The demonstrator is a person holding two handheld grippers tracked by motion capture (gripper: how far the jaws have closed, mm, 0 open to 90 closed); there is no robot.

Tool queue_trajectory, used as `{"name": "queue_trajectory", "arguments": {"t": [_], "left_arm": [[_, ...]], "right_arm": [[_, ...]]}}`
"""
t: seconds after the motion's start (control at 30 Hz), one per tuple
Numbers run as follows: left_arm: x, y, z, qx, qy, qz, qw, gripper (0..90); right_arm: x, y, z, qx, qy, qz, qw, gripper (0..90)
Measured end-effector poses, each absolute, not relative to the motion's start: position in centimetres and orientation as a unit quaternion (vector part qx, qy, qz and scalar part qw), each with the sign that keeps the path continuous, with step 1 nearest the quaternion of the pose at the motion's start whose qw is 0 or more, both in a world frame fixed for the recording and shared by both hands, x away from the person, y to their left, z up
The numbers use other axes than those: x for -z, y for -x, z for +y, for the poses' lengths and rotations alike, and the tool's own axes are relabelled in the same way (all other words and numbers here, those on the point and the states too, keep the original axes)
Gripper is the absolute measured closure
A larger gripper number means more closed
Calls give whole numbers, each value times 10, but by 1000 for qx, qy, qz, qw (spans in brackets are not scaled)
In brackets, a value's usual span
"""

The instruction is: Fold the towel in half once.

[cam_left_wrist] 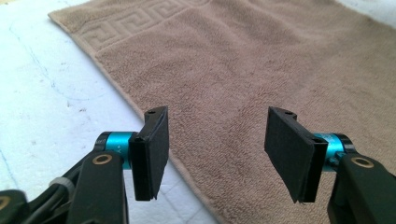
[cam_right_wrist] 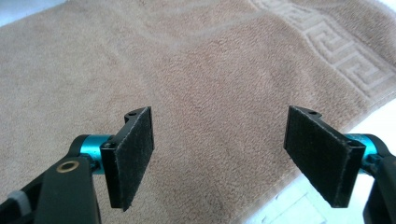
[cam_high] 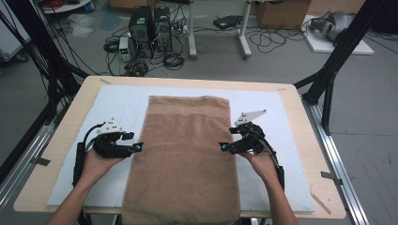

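1. Here we are with a long, light-brown terry towel (cam_high: 185, 154) spread flat down the middle of the worktop (cam_high: 295, 101), its woven key-pattern band at the far end and its near end hanging over the front edge toward the person.

2. The left gripper (cam_high: 137, 147) sits right at the towel's left long edge, about halfway along. Its jaws are released, spread wide, holding nothing. In the left gripper view that edge runs between the two black pads, so my read is that it is lined up to pinch the hem.

3. The right gripper (cam_high: 224, 146) mirrors it at the right long edge, also parted and empty. In the right gripper view the hem crosses just inside the right-hand pad.

4. Both hands level, both grippers pointing inward at each other: that symmetry looks like the set-up for a two-handed lift or fold, with the cloth gripped evenly so it does not skew.

5. The towel lies smooth, with no bunching, so the edges are easy to get under.

6. Now the surface: a white sheet (cam_high: 117, 101) covers most of the pale wooden worktop, with a bare wood margin all round.

7. Beyond it there is grey floor, two black computer towers (cam_high: 150, 30) in a tangle of cables, white table legs (cam_high: 244, 40), cardboard boxes (cam_high: 281, 14), and black frame struts (cam_high: 338, 61) on either side.
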State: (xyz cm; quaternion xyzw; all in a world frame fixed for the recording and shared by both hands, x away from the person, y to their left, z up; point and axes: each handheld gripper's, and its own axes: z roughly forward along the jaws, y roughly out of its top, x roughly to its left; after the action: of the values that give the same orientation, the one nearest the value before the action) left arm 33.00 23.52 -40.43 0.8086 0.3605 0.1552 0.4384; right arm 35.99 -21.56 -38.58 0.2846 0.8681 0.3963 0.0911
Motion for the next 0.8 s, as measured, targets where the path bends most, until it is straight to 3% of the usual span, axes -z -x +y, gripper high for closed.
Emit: {"name": "queue_trajectory", "arguments": {"t": [0.37,0.8], "left_arm": [[384,-356,242,-161,-798,375,444,416],[347,-405,245,-176,-772,397,465,418]], "right_arm": [[370,-378,-220,-402,-287,864,98,238],[344,-430,-227,-412,-312,844,145,260]]}}
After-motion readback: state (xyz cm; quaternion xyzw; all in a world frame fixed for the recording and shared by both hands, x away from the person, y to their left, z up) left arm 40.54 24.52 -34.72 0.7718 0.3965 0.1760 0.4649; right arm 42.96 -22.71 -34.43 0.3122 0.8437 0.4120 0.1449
